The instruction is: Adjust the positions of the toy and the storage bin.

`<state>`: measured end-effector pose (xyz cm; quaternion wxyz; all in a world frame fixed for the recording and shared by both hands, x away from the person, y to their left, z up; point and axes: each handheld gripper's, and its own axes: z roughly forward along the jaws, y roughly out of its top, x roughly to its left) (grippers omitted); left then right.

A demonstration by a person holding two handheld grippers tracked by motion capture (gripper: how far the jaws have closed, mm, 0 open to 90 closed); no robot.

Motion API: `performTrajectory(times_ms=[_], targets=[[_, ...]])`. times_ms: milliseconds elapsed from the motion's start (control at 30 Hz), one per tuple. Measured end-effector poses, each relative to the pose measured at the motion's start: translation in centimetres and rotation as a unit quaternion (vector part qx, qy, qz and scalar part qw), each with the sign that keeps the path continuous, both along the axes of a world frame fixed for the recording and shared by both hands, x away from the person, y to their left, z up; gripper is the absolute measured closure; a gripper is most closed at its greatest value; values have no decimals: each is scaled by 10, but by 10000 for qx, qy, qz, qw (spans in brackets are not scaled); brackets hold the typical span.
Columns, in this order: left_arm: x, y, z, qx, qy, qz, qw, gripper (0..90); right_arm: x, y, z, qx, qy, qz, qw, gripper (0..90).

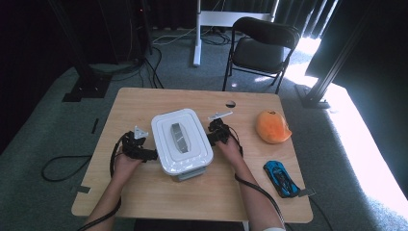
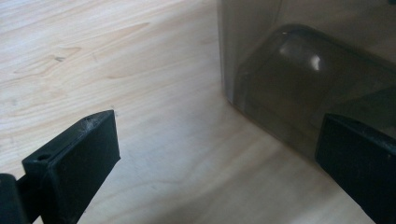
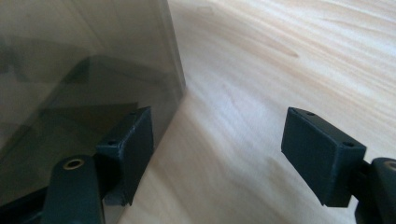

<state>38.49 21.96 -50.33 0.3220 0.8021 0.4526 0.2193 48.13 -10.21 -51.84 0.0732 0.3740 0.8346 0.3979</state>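
Smoky translucent plastic storage box with white lid [image 1: 182, 141], mid-table.
Rigid, light, probably slick-walled; grip under lid rim. Left gripper [image 1: 140, 153] and right gripper [image 1: 217, 134] flank it, both gaping, holding nothing.

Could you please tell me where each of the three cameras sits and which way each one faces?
High view: above the person's side, facing forward and down on the wooden table; both forearms, left gripper and right gripper flank the white-lidded translucent grey storage box.
Left gripper view: on the left gripper, looking along its open jaws at the box's smoky wall.
Right gripper view: on the right gripper, open jaws beside the box's wall.
Shared: box and tabletop.
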Motion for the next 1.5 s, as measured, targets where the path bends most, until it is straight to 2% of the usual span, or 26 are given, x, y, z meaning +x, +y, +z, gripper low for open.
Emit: performTrajectory(times_ms=[200, 367, 433, 633, 833, 1000, 1067, 1100, 1133, 1233, 1400, 1500], targets=[[-17, -8, -1, 83, 0, -151, 9999, 2, -12, -7, 1, -84, -59, 121, 9999, 245], [-33, -12, -3, 41, 28, -250, 9997, 2, -16, -8, 2, -86, -21, 287, 9995, 245], [-39, -14, -4, 130, 44, -317, 9994, 2, -18, -7, 3, -134, -56, 370, 9992, 249], [-53, -18, -9, 154, 55, -279, 9995, 2, -26, -7, 4, -87, -124, 483, 9987, 259], [-67, -30, -13, 203, 135, -498, 9985, 2, -31, -11, 5, -89, -117, 550, 9984, 259], [-71, -40, -15, 187, 146, -686, 9974, 1, -32, -23, 6, -61, -115, 619, 9980, 246], [-70, -44, -16, 119, 132, -713, 9973, 1, -31, -31, 6, 83, -53, 558, 9984, 216], [-70, -45, -16, 108, 144, -729, 9972, 1, -32, -35, 6, 79, -121, 512, 9986, 194], [-69, -46, -17, 112, 137, -739, 9971, 1, -33, -38, 7, 12, -215, 450, 9988, 194], [-69, -47, -20, 102, 173, -767, 9969, 1, -36, -47, 9, -194, -303, 320, 9988, 191], [-69, -46, -21, 99, 189, -784, 9967, 2, -44, -69, 14, -195, -403, 43, 9990, 184], [-70, -41, -18, 121, 146, -785, 9967, 1, -52, -79, 17, -188, -420, 17, 9989, 172]])
